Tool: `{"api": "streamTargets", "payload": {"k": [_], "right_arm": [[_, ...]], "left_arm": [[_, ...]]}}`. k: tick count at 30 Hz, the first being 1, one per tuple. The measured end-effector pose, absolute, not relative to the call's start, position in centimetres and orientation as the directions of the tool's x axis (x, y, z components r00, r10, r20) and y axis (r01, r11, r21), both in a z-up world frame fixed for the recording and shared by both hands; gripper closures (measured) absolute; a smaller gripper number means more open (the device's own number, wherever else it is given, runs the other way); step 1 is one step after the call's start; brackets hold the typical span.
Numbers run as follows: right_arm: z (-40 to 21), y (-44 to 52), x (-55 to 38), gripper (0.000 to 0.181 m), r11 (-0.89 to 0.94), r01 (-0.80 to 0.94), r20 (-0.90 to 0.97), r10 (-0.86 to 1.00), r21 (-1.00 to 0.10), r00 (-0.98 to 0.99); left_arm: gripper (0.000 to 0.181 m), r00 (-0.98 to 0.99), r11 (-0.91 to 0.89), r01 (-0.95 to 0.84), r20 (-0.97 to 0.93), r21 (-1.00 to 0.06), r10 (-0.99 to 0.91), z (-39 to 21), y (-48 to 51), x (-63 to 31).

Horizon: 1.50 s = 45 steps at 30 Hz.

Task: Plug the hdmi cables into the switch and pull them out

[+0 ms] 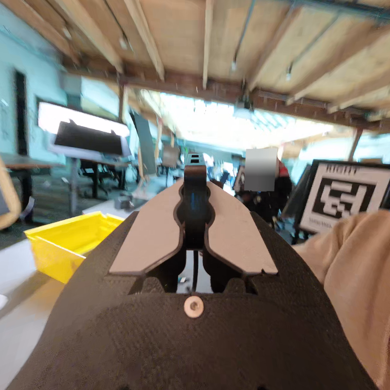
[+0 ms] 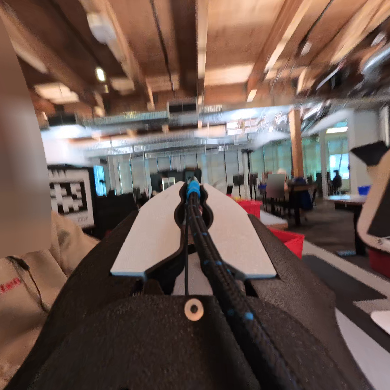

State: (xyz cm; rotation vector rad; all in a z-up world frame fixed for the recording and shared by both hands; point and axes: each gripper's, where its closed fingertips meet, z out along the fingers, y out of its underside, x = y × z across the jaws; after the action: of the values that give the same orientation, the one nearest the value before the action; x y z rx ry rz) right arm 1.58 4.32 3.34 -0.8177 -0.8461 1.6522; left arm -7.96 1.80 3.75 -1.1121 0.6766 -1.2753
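In the left wrist view my left gripper point(image 1: 194, 185) is shut on the black HDMI switch point(image 1: 194, 202), held edge-on and raised in the air; its port slots show at the far tip. A thin black cord point(image 1: 195, 272) hangs from it between the fingers. In the right wrist view my right gripper point(image 2: 193, 185) is shut on an HDMI cable point(image 2: 213, 263), black braid with blue flecks and a blue strain relief point(image 2: 192, 188). The plug tip points forward past the fingertips and is blurred. The cable trails back over the gripper body. Both views are tilted up towards the ceiling.
A yellow bin point(image 1: 63, 238) sits low left on the grey table point(image 1: 14, 259). A person's beige sleeve point(image 1: 348, 274) is at right. A black-and-white marker board point(image 1: 341, 196) stands behind it. Red bins point(image 2: 289, 240) lie at right in the right wrist view. Across from one pair of fingers to the other is roughly 11 cm.
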Motion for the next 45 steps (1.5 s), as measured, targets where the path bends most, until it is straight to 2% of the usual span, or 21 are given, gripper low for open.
{"api": "streamTargets", "payload": {"k": [1, 2, 6, 10, 16, 21, 25, 32, 36, 38, 45], "right_arm": [[3.8, 5.5, 4.0, 0.170, -0.182, -0.527, -0.103, 0.979, -0.830, -0.177], [3.6, 6.5, 5.5, 0.170, -0.115, -0.508, -0.084, 0.993, -0.854, -0.084], [2.2, 8.6, 6.5, 0.170, -0.035, -0.321, -0.080, 0.989, -0.946, 0.128], [-0.8, 10.7, 4.9, 0.170, -0.172, -0.169, -0.205, 0.956, -0.971, 0.208], [-4.9, 12.6, 3.2, 0.170, -0.248, 0.004, -0.236, 0.926, -0.969, 0.294], [-8.3, 15.5, 2.3, 0.170, -0.312, 0.187, -0.221, 0.895, -0.932, 0.388], [-12.0, 19.8, 3.1, 0.170, -0.433, 0.357, -0.223, 0.837, -0.828, 0.500], [-17.7, 22.6, 5.1, 0.169, -0.620, 0.263, -0.327, 0.672, -0.739, 0.665], [-18.8, 21.7, 5.5, 0.167, -0.638, 0.228, -0.327, 0.628, -0.735, 0.706], [-18.2, 20.7, 5.6, 0.159, -0.622, 0.214, -0.321, 0.632, -0.753, 0.705], [-16.9, 16.2, 6.4, 0.150, -0.491, 0.407, -0.125, 0.742, -0.771, 0.659]], "left_arm": [[0.167, 0.259, -0.031, 0.437, 0.158, -0.899, -0.953, 4.9, 2.0, -10.5], [0.167, 0.311, 0.021, 0.429, 0.126, -0.903, -0.942, 5.4, 2.0, -12.5], [0.167, 0.390, 0.081, 0.372, 0.077, -0.925, -0.917, 5.9, 1.8, -14.8], [0.167, 0.392, 0.036, 0.332, 0.104, -0.943, -0.914, 4.6, 2.6, -13.5], [0.167, 0.424, 0.017, 0.280, 0.108, -0.960, -0.899, 3.4, 3.5, -12.9], [0.167, 0.454, -0.007, 0.255, 0.126, -0.967, -0.882, 2.3, 4.5, -12.9], [0.167, 0.470, -0.007, 0.229, 0.117, -0.973, -0.875, 1.9, 4.9, -12.9], [0.167, 0.503, 0.025, 0.190, 0.075, -0.981, -0.861, 2.1, 4.7, -13.6], [0.167, 0.515, 0.028, 0.172, 0.066, -0.985, -0.855, 1.9, 4.7, -13.5], [0.167, 0.521, 0.026, 0.163, 0.064, -0.986, -0.851, 1.7, 4.8, -13.4], [0.167, 0.512, -0.003, 0.144, 0.077, -0.990, -0.856, 0.9, 5.1, -12.3]]}}
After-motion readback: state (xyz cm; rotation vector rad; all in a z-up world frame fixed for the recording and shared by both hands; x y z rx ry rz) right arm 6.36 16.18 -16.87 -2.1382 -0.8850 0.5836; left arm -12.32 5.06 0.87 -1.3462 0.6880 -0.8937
